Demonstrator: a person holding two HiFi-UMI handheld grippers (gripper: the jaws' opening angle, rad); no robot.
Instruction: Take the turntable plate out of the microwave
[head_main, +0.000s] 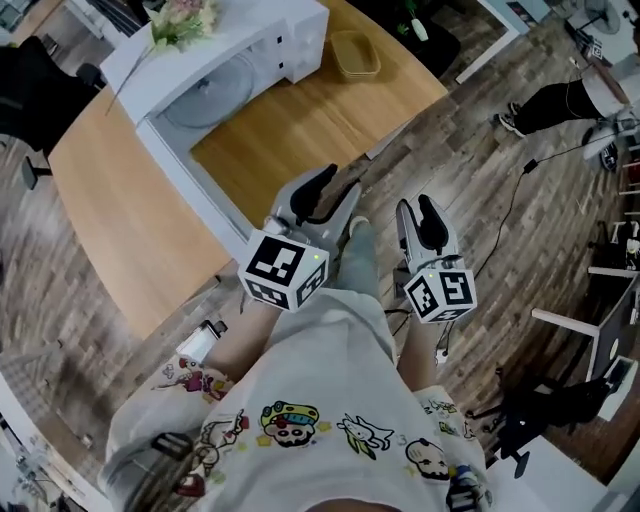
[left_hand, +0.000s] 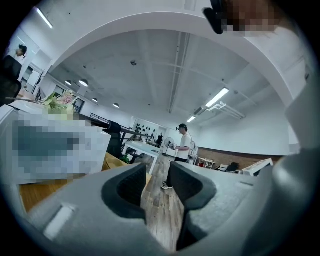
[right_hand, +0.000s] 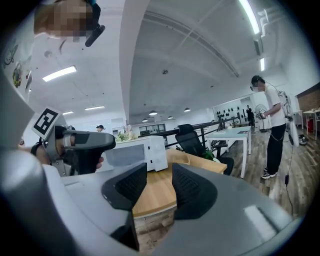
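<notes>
Turntable plate (head_main: 205, 88): round, grey, lying flat and face up inside the microwave (head_main: 262, 40), at the far left of the wooden surface (head_main: 300, 125). No long axis to speak of, being a disc. Microwave white, opening turned toward the near side, door (head_main: 195, 180) swung out as a long white strip reaching toward the near edge. No brand or lettering legible on the casing.

Flowers (head_main: 183, 20) lying on top of the microwave. Shallow wooden tray (head_main: 355, 55) just right of it, on the same surface.

Left gripper (head_main: 330, 190) held close to the body, by the near edge of the surface, well apart from the microwave. Jaws apart, with only plank floor (left_hand: 160, 210) between them. Black-and-white square markers on its cube (head_main: 283, 270), no words.

Right gripper (head_main: 415, 210) just beside it on the right, over the floor. Jaws also apart, holding nothing, aimed at the surface's edge. Same kind of marker on its cube (head_main: 442, 292).

Cartoon figures printed on the near shirt (head_main: 330, 420); any lettering too small to read.

Far right in the room: a standing person (right_hand: 271, 132), a dark office chair (right_hand: 192, 137), a white table (right_hand: 231, 134).
</notes>
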